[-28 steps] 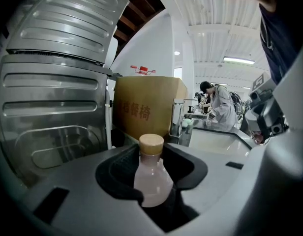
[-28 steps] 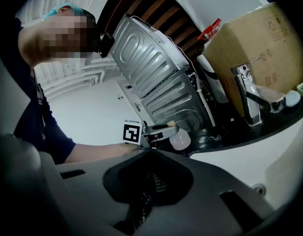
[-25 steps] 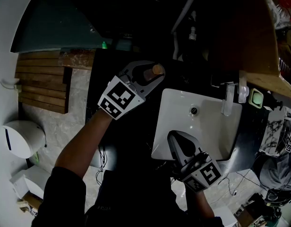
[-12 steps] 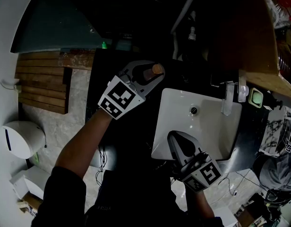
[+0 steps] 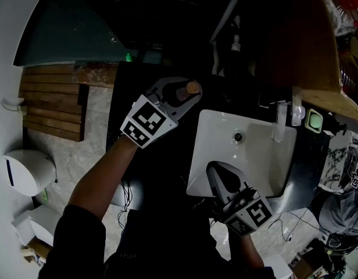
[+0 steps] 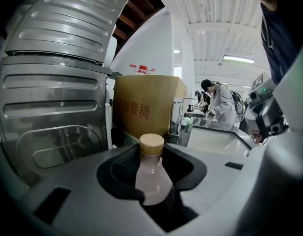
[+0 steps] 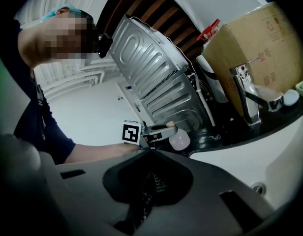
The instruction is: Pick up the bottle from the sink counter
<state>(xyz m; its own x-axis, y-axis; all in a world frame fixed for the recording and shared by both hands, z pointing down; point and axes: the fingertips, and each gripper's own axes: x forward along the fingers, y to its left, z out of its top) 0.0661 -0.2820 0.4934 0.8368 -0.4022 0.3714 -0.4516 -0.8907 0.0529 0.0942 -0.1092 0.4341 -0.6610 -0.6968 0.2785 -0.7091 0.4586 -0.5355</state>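
Note:
A small clear bottle (image 5: pixel 183 91) with a tan cap stands upright between the jaws of my left gripper (image 5: pixel 188 92), over the dark counter just left of the white sink (image 5: pixel 197 156). In the left gripper view the bottle (image 6: pixel 152 181) fills the gap and both pads of the left gripper (image 6: pixel 154 163) press on its body. From the right gripper view the bottle (image 7: pixel 180 139) shows held at the left gripper's tip. My right gripper (image 5: pixel 211 168) hangs over the sink's front edge, jaws shut to a point (image 7: pixel 150 151) and empty.
A chrome faucet (image 5: pixel 279 124) stands at the sink's back, with a green soap dish (image 5: pixel 314 121) beside it. A cardboard box (image 6: pixel 146 104) and a ribbed metal panel (image 6: pixel 48 82) rise behind the counter. People work at benches far behind (image 6: pixel 218 107).

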